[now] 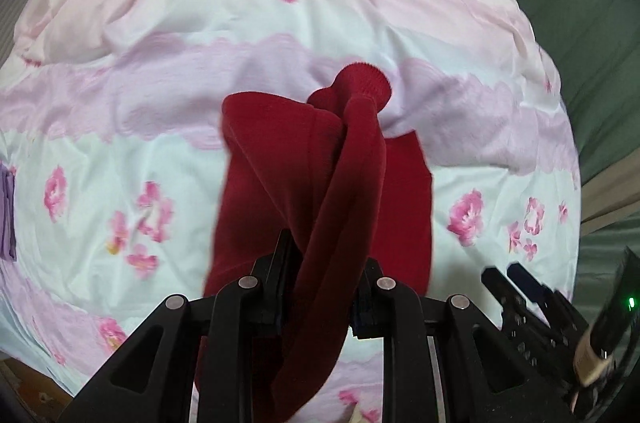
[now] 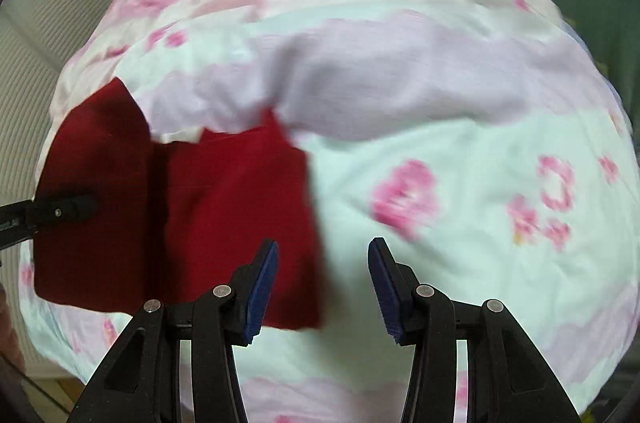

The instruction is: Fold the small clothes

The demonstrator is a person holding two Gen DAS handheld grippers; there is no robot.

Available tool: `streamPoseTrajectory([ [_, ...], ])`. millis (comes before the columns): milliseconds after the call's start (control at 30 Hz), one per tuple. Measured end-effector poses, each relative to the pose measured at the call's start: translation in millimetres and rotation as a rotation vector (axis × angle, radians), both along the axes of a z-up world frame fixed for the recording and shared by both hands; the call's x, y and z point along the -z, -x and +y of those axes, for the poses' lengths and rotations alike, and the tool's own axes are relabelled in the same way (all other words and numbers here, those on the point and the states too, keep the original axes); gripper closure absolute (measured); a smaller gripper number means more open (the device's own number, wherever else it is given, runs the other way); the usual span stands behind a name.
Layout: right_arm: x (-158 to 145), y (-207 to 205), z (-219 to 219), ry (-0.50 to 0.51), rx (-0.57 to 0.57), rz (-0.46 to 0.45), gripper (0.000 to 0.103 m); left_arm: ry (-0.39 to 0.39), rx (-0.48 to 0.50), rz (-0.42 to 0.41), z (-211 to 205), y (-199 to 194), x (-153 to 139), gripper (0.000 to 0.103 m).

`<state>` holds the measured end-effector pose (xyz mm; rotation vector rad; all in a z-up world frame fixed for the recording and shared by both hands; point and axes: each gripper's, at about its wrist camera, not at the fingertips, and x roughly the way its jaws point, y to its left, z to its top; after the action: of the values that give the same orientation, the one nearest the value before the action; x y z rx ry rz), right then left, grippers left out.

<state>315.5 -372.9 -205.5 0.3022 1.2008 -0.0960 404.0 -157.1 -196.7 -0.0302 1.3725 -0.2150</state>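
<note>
Red knit fills the left wrist view: red garment bunched and hanging from the left gripper, clenched on a twisted rope of cloth, ribbed cuff dangling farthest from the camera, over the floral quilt. Pinched by a thick roll rather than a clean edge, so likely to unroll crooked when laid down; could also slide out of the pads if swung fast. Right gripper seen at the lower right edge, apart from the cloth. Purple fabric at the far left edge, too cropped to identify.

Seen from the right wrist: right gripper released, blue pads spread with nothing between them, hovering just beside the flat part of the red garment lying on the floral quilt. Left gripper reaching in from the left over the cloth. Heavy blur across the bedding, so edges hard to place. Risks from here: closing on quilt along with garment on such soft, rumpled bedding; grabbing one layer only; dragging the laid half out of line while the other half hangs lifted.
</note>
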Motion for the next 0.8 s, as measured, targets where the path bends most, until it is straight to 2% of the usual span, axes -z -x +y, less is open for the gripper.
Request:
streamPoseTrajectory([
  [167,18,34,-31,-0.008,0.050,0.036,0.056,-0.035,0.034,0.005,-50,2,16,0.080],
  [233,30,35,-42,-0.013,0.053,0.049,0.056,-0.054,0.059,0.006,-66,5,24,0.080],
  [367,38,41,-51,-0.027,0.060,0.065,0.056,-0.018,0.069,0.034,-73,6,43,0.077],
  [467,43,39,-54,-0.032,0.059,0.073,0.056,0.134,0.064,0.110,-64,3,60,0.069],
  [533,46,38,-55,-0.036,0.057,0.076,0.056,0.279,0.017,0.186,-50,-3,70,0.064],
  [600,46,37,-54,-0.051,0.053,0.077,0.056,0.383,-0.033,0.224,-38,-8,73,0.049],
  [633,46,36,-54,-0.057,0.051,0.077,0.056,0.446,-0.056,0.248,-31,-12,74,0.044],
  [667,46,36,-52,-0.061,0.050,0.077,0.056,0.480,-0.068,0.268,-28,-14,74,0.041],
  [800,44,35,-47,-0.102,0.052,0.088,0.056,0.496,-0.044,0.281,-24,-18,58,0.038],
])
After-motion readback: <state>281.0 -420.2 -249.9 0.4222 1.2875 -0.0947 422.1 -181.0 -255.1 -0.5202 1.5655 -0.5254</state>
